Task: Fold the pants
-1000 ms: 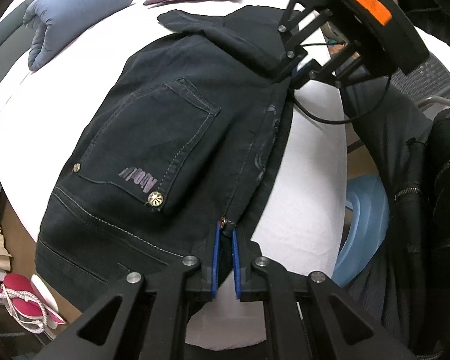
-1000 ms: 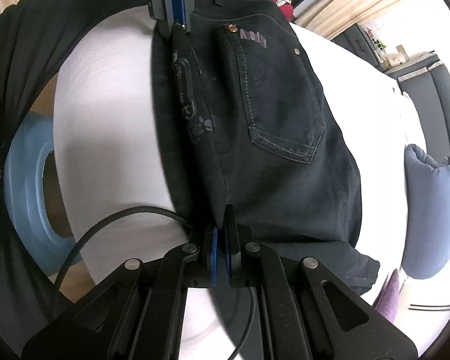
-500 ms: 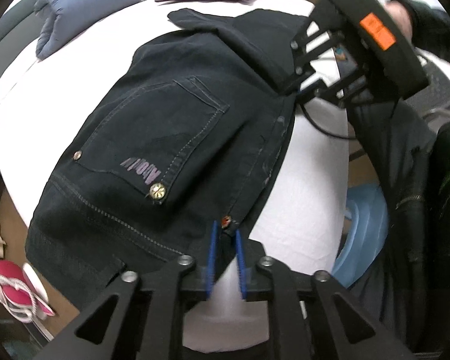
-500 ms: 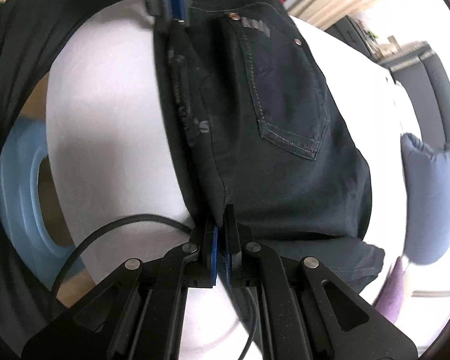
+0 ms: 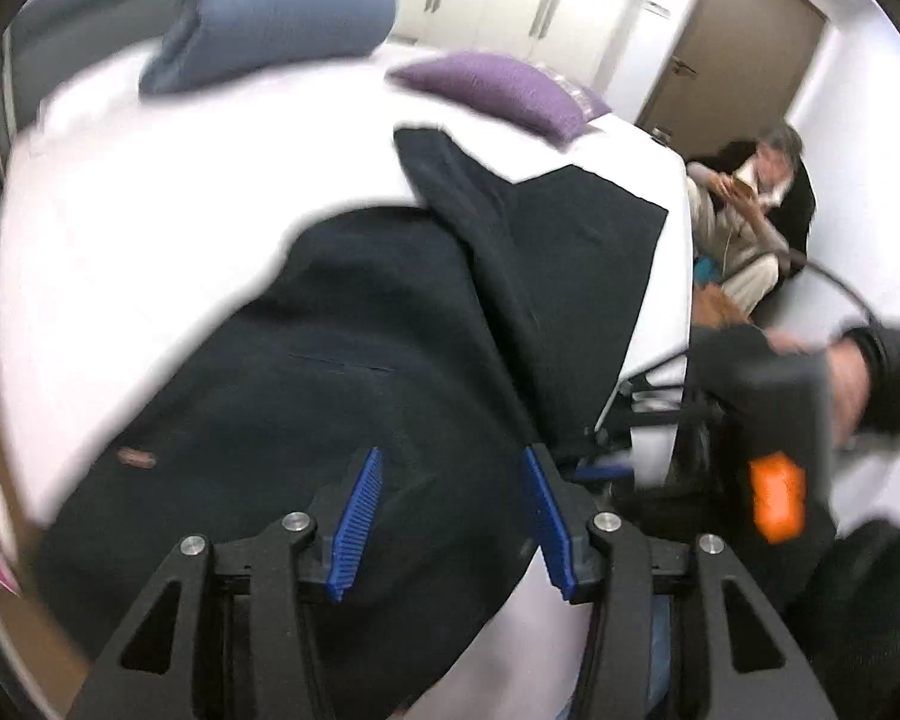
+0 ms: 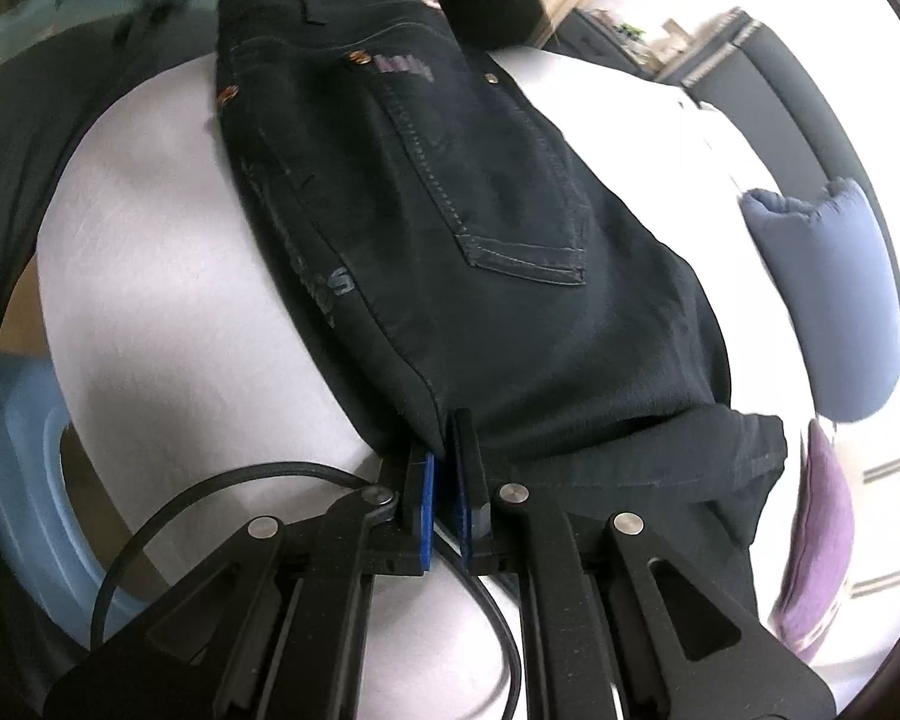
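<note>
Dark jeans (image 6: 450,192) lie folded on the white bed (image 6: 168,276), back pocket up. My right gripper (image 6: 445,480) sits at the near folded edge, its blue pads close together with the fabric's edge pinched at their tips. In the left wrist view that gripper (image 5: 600,471) shows blurred at the right, with an orange sticker, held by a hand (image 5: 852,372) in a dark sleeve. My left gripper (image 5: 453,510) hangs above the jeans (image 5: 342,372). Its jaws are opening, the blue pads stand wide apart, and nothing is pressed between them.
A blue-grey pillow (image 5: 270,18) and a purple cushion (image 5: 498,90) lie at the far side of the bed. A person (image 5: 744,222) sits beyond the bed's far corner, near a brown door (image 5: 744,36). A light blue tub (image 6: 24,480) stands beside the bed.
My left gripper has let go of the waistband edge, opened wide and lifted away while rolling. The right gripper keeps its hold on the folded edge.
</note>
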{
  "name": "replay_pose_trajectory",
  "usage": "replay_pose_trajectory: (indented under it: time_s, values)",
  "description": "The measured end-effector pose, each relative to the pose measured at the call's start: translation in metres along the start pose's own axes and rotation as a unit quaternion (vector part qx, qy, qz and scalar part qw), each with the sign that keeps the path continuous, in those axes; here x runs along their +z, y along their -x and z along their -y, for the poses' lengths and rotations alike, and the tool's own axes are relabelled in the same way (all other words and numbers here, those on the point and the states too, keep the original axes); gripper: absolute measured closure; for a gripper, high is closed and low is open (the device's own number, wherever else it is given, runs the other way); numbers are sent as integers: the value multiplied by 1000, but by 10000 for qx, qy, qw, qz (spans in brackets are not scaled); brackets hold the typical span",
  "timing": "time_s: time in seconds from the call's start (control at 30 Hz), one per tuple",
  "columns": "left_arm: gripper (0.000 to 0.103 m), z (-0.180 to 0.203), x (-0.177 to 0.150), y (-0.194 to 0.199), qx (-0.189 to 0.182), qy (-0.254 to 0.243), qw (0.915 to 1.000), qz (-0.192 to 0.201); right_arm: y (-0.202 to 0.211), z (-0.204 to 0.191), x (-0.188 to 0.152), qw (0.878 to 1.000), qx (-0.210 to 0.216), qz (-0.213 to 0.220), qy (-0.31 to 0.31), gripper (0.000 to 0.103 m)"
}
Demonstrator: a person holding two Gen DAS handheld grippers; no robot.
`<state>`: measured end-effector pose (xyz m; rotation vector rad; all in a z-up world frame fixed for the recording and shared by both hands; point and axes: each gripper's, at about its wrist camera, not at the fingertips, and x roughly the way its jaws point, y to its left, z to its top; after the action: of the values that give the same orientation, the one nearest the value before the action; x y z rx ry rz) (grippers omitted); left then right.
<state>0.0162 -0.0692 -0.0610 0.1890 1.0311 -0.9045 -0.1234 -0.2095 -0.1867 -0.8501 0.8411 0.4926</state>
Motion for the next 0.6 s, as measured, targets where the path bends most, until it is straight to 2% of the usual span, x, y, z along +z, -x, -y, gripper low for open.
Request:
replay_pose_trajectory:
  time_s: [0.07,0.1,0.17,0.23,0.33,0.43,0.47,0.5,0.53,0.57,0.6]
  values:
    - [53,-8,-9,-39,118,340,9983,-452,5,-4,-10,9997,-50,114,-192,96]
    - [55,-13,-19,-51,183,456,9977,-476,8,-5,-15,9994,-59,197,-275,96]
    - [55,-18,-27,-47,58,701,9973,-224,0,12,-9,9987,-16,312,-395,96]
    - [55,-25,-30,-35,-66,1041,9944,-165,0,22,-10,9977,28,455,-500,95]
    - [54,-32,-31,-22,-45,1288,9916,-59,3,39,-8,9962,121,566,-658,93]
    - [54,-39,-22,-4,-38,1600,9865,343,9,60,-11,9939,246,617,-884,90]
    - [50,-45,-18,0,-119,1763,9830,494,16,65,-14,9914,362,643,-1084,87]
    - [44,-48,-15,-2,-151,1885,9803,573,22,71,-16,9888,480,638,-1261,78]
    - [43,-50,-12,-6,-126,1968,9786,588,24,76,-18,9857,608,613,-1446,70]
    - [43,-52,-11,-14,-78,2029,9779,505,26,82,-20,9824,719,571,-1628,46]
    - [43,-54,-13,-28,-27,2092,9773,324,29,88,-23,9775,835,591,-1847,40]
